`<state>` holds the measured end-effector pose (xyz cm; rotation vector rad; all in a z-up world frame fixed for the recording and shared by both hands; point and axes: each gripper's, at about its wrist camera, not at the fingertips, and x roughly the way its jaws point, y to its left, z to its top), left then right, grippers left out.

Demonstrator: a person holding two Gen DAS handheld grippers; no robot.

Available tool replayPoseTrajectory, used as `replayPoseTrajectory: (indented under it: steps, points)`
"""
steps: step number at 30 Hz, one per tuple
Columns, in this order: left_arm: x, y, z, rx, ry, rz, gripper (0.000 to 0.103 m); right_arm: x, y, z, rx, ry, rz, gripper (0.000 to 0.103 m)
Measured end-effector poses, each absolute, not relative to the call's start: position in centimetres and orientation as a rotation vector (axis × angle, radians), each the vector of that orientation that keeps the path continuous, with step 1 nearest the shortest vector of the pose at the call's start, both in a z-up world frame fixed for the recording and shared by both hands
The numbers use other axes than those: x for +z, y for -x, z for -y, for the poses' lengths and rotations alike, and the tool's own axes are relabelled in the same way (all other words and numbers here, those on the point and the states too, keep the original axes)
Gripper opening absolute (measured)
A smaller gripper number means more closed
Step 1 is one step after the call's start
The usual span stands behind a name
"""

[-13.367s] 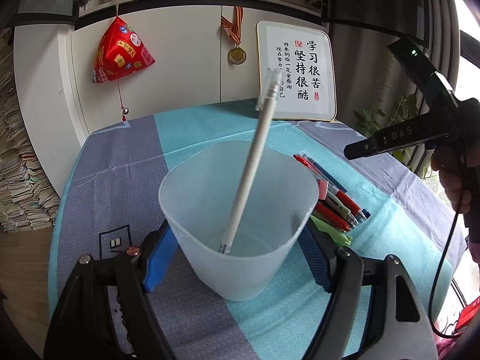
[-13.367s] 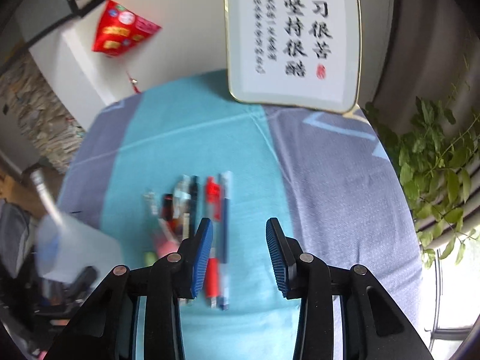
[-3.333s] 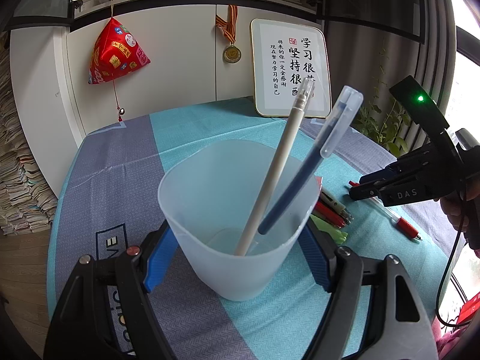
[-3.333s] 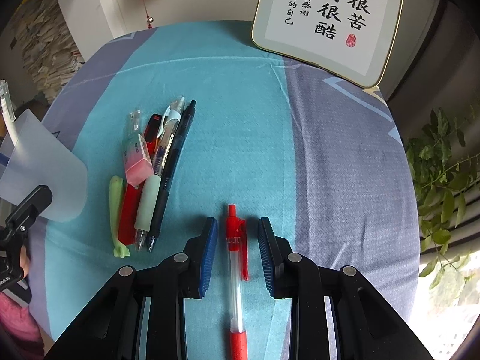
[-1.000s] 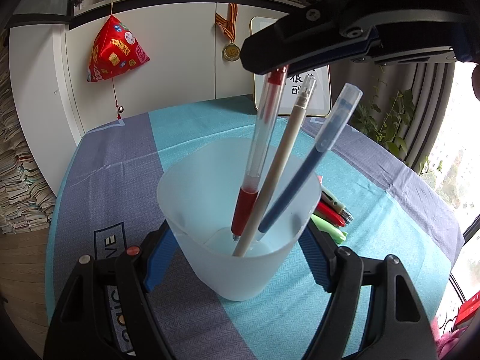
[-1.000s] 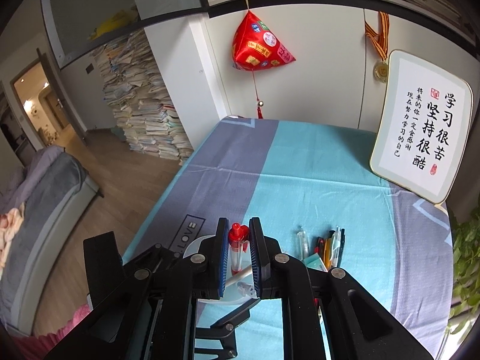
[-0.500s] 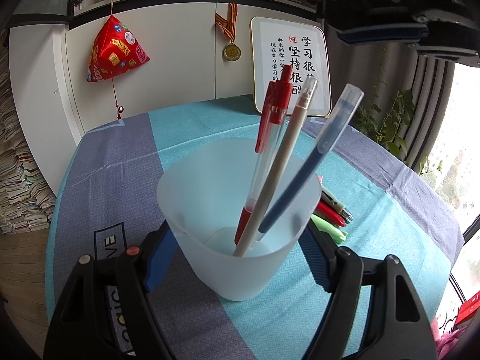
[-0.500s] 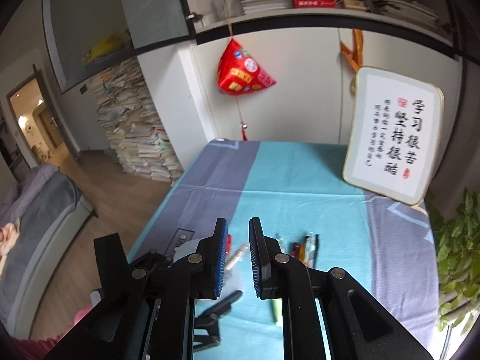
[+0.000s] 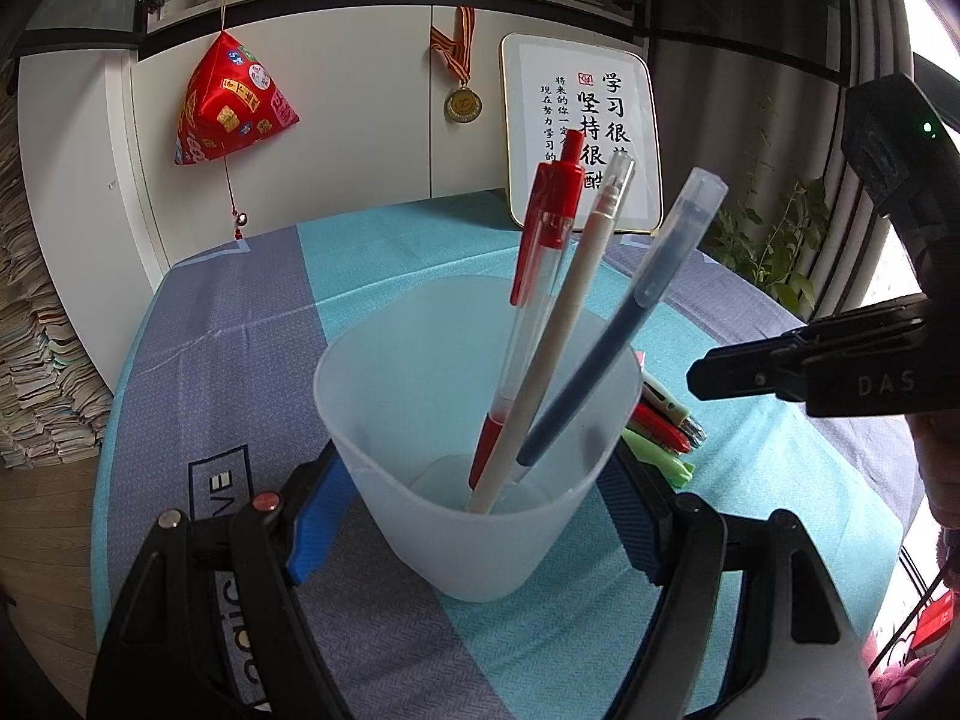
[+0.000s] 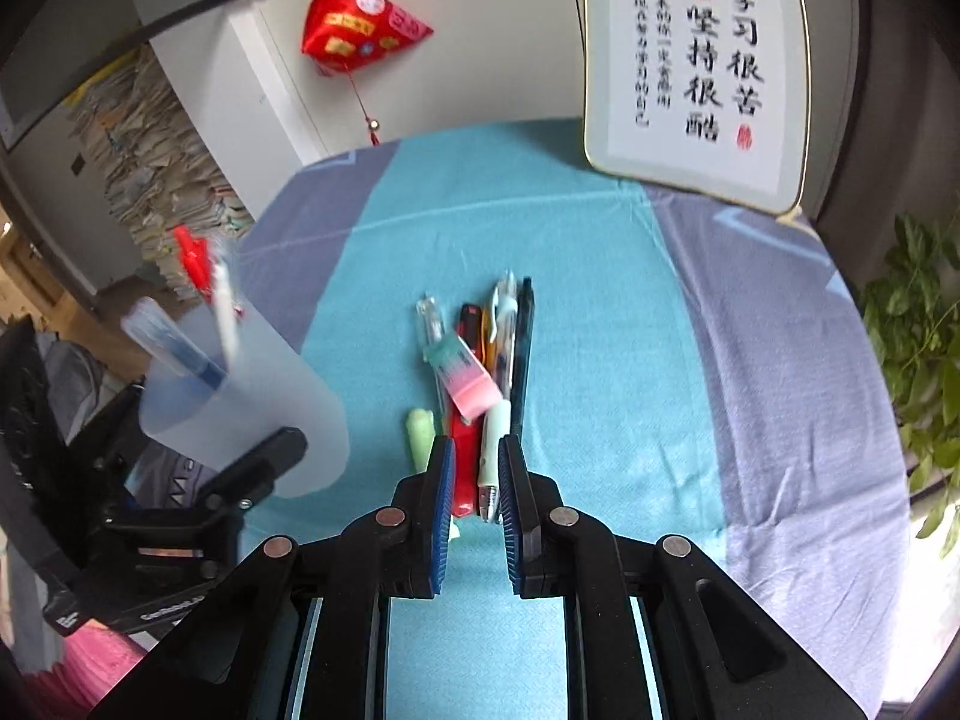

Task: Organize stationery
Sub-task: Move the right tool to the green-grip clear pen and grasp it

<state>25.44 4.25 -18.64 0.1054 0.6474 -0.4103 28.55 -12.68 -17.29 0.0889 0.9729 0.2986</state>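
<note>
Pens (image 9: 558, 324), red, white and blue, lean in the frosted cup (image 9: 480, 450) clamped by the left hand-held gripper (image 9: 474, 516); right hand-held gripper (image 10: 474, 480) nearly closed, empty.

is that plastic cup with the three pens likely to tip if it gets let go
Probably light: the cup is thin and translucent. Three long pens lean to one side well above its rim, so it may tip that way. The left claw steadies it.

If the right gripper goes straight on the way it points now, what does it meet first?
Probably the near ends of the pens in the pile: the red pen and the pale green-grip pen lie between the tips of the right gripper, which holds nothing. Its height above them is unclear.
</note>
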Motion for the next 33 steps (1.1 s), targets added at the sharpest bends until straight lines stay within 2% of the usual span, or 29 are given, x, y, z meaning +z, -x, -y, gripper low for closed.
replayPoseTrajectory:
  steps: [12,19,33]
  points:
    - [-18.7,-25.4,-4.2,-0.41,-0.106,-0.647,0.075,-20.3,-29.7,11.8,0.259,-0.028,-1.013,0.014]
    - [-18.7,-25.4,-4.2,-0.41,-0.106,-0.647,0.075,-20.0,-29.6,13.3,0.211,-0.044,-0.999,0.012]
    - [-18.6,-25.5,-4.2,-0.41,-0.107,-0.646,0.075,-20.2,-24.6,19.1,0.127,-0.081,-1.084,0.012]
